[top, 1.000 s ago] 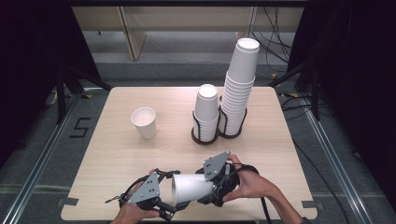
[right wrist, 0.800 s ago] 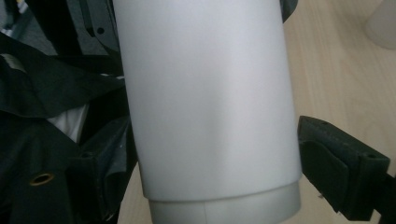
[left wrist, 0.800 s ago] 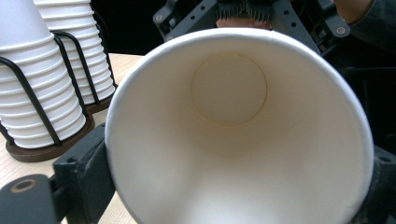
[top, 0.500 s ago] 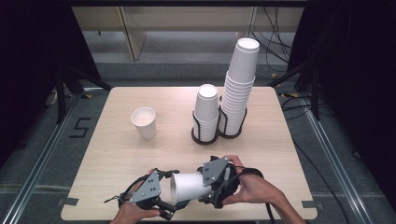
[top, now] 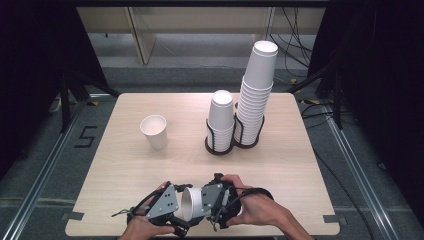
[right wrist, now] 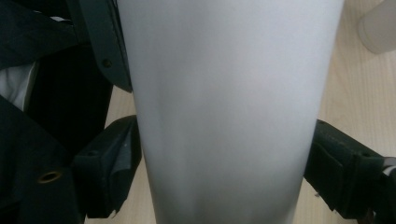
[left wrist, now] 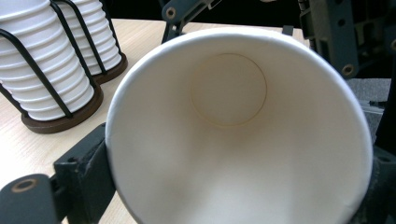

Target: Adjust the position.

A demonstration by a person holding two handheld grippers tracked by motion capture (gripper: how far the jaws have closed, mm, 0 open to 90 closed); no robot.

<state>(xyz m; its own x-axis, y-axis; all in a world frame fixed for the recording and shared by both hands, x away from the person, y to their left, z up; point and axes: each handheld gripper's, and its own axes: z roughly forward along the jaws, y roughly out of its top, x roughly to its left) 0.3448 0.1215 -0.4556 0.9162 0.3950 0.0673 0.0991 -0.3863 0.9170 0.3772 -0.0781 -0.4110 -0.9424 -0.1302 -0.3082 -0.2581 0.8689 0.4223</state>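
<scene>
Two tools, one cup: a white paper cup (top: 192,202) lies on its side between the left tool (top: 181,216) and the right tool (top: 212,200), just above the near edge of the pale wooden table (top: 125,165).

High view: a second white paper cup (top: 154,131) stands upright, apart at mid-table. Beyond it, two black wire holders on dark round bases carry a short stack of white cups (top: 221,117) and a tall stack of white cups (top: 256,90), side by side and touching.

Left tool view: the cup's open mouth (left wrist: 238,135) faces the camera, rim pinched between the black jaws, one pad (left wrist: 88,172) against its left edge. The two stacks (left wrist: 46,60) stand behind, to the left.

Right tool view: the cup's white side wall (right wrist: 229,112) runs up between the jaws; the left pad (right wrist: 112,168) and right pad (right wrist: 336,172) sit against it, gripping.

Step in hand: likely a handover or a pull to part nested cups, both tools clamped on one cup.

Next move: one tool would need to let go, or the two draw apart without crushing the thin wall.
</scene>
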